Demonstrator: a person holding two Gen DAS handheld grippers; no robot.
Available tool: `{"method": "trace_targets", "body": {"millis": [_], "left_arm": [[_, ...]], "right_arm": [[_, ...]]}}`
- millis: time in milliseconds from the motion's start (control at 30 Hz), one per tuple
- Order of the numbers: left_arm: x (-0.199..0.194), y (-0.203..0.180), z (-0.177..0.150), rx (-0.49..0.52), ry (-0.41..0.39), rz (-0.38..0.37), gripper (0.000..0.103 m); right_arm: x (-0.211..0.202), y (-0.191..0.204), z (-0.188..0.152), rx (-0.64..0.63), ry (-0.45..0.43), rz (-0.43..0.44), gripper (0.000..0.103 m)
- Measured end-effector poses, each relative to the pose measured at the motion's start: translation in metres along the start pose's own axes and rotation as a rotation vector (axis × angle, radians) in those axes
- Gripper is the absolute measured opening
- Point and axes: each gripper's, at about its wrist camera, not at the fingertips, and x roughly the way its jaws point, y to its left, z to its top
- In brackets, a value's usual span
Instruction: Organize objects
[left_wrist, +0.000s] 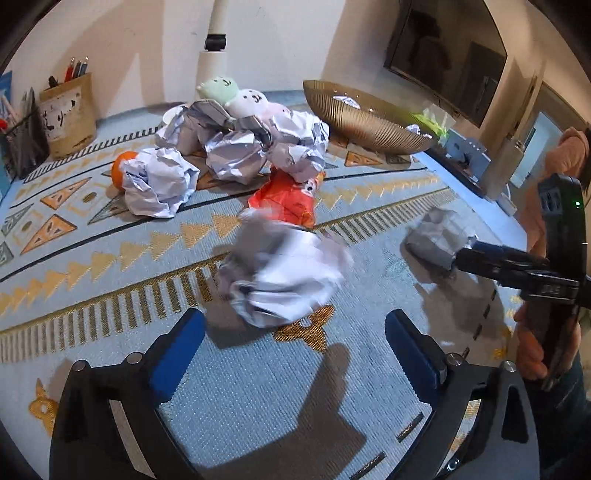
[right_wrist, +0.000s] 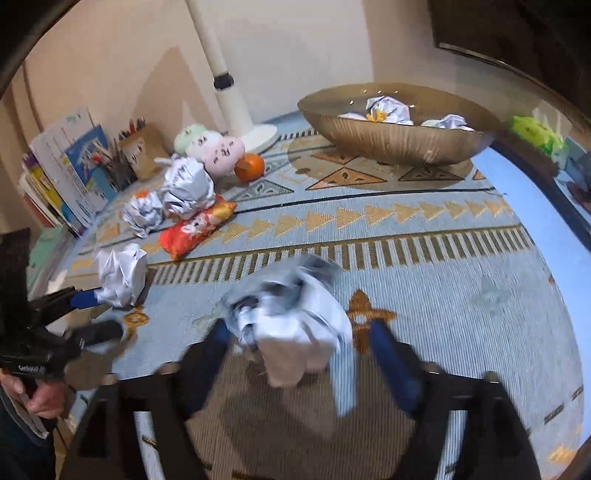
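Note:
Crumpled paper balls lie on a patterned blue cloth. One blurred paper ball (left_wrist: 284, 273) sits just ahead of my open left gripper (left_wrist: 295, 332), between and beyond its blue pads. It also shows in the right wrist view (right_wrist: 120, 275), touching one left finger. My right gripper (right_wrist: 299, 350) stands open around another blurred paper ball (right_wrist: 291, 325), seen in the left wrist view (left_wrist: 437, 236). A gold ribbed bowl (right_wrist: 391, 144) at the back holds crumpled papers (right_wrist: 388, 107). A pile of several paper balls (left_wrist: 236, 147) lies at the back left.
An orange snack packet (left_wrist: 288, 199), an orange (right_wrist: 251, 166), plush toys (right_wrist: 210, 146), a pen holder (left_wrist: 70, 110), books (right_wrist: 70, 166) and a white lamp base (right_wrist: 255, 133) stand at the back. A green packet (right_wrist: 535, 133) lies past the bowl.

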Motion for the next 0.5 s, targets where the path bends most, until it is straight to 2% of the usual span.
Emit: {"method": "trace_targets", "body": {"millis": [200, 300, 367, 467, 500], "left_arm": [[0.014, -0.002, 0.017, -0.036, -0.024, 0.041, 0.098], [0.015, -0.002, 0.018, -0.050, -0.049, 0.021, 0.097], [0.017, -0.003, 0.018, -0.043, -0.045, -0.002, 0.095], [0.015, -0.006, 0.016, -0.021, -0.053, -0.027, 0.081], [0.014, -0.007, 0.015, -0.011, -0.056, -0.034, 0.069]], "right_arm": [[-0.003, -0.018, -0.009, 0.145, -0.024, 0.120, 0.097], [-0.001, -0.019, -0.006, 0.194, -0.022, 0.173, 0.099], [0.003, -0.015, -0.005, 0.218, -0.020, 0.176, 0.101], [0.007, -0.008, -0.002, 0.240, -0.018, 0.115, 0.101], [0.008, -0.008, -0.002, 0.258, -0.025, 0.105, 0.101]]}}
